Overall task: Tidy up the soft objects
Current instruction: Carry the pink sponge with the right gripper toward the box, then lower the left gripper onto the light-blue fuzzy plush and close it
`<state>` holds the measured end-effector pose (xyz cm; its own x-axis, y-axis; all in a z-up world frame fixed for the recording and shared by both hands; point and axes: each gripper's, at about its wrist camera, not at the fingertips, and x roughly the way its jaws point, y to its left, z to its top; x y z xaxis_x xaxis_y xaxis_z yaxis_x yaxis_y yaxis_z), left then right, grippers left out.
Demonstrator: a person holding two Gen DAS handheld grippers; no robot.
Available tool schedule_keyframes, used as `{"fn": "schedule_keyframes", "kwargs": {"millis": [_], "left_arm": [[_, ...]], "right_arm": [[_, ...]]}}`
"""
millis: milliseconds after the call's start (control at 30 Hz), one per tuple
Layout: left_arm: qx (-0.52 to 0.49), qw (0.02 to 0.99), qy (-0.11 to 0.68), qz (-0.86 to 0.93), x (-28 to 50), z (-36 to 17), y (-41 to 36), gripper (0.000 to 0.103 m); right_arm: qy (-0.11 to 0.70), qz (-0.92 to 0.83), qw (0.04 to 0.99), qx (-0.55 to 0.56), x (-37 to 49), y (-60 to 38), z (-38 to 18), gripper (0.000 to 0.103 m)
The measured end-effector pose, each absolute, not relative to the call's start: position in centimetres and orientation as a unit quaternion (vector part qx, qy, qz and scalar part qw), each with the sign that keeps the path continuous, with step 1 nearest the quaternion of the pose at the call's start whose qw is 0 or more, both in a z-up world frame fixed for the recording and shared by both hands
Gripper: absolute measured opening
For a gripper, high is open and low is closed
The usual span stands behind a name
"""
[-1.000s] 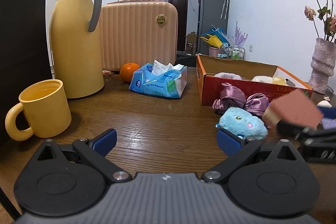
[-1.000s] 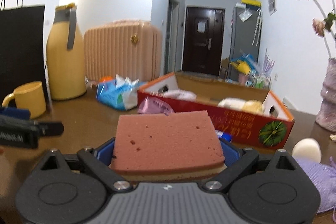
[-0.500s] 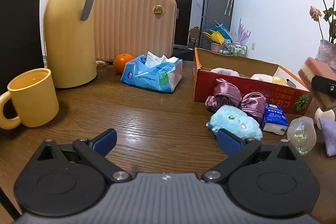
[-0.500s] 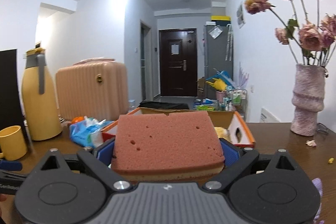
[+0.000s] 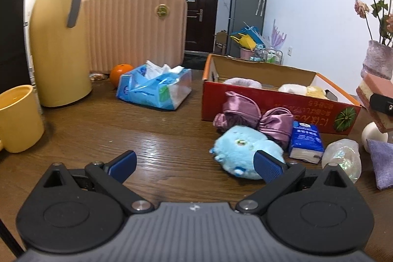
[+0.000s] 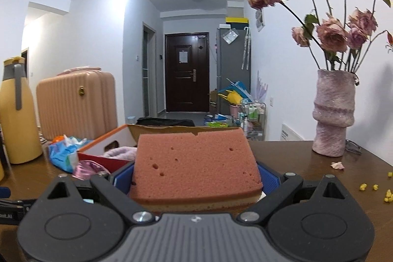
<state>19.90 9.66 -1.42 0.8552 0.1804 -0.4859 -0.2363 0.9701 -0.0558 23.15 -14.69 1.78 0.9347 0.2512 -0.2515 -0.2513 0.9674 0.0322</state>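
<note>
Your right claw [image 6: 196, 178] grips the sponge [image 6: 196, 163], left claw [image 5: 195, 163] gapes empty; box [image 5: 270, 104] part-filled, plush [image 5: 240, 151] and scrunchies [image 5: 255, 118] remain on tabletop [image 5: 152, 136].

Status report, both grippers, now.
Right gripper shut on sponge, above the table, near the red box. Left gripper open, empty, near blue plush. Nothing blocking.
</note>
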Motion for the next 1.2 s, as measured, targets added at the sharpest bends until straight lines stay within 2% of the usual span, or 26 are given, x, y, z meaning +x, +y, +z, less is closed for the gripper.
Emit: {"fn": "schedule_keyframes", "kwargs": {"millis": [500,1200], "left_arm": [[-0.024,0.96,0.271,0.07,23.4,-2.4,6.4,0.103],[0.002,0.945,0.325,0.049,28.3,-3.9,5.7,0.103]], "right_arm": [[0.139,0.094,0.986,-0.005,24.9,-17.8,0.7,0.098],[0.164,0.078,0.983,-0.007,25.8,-18.3,-0.8,0.098]]}}
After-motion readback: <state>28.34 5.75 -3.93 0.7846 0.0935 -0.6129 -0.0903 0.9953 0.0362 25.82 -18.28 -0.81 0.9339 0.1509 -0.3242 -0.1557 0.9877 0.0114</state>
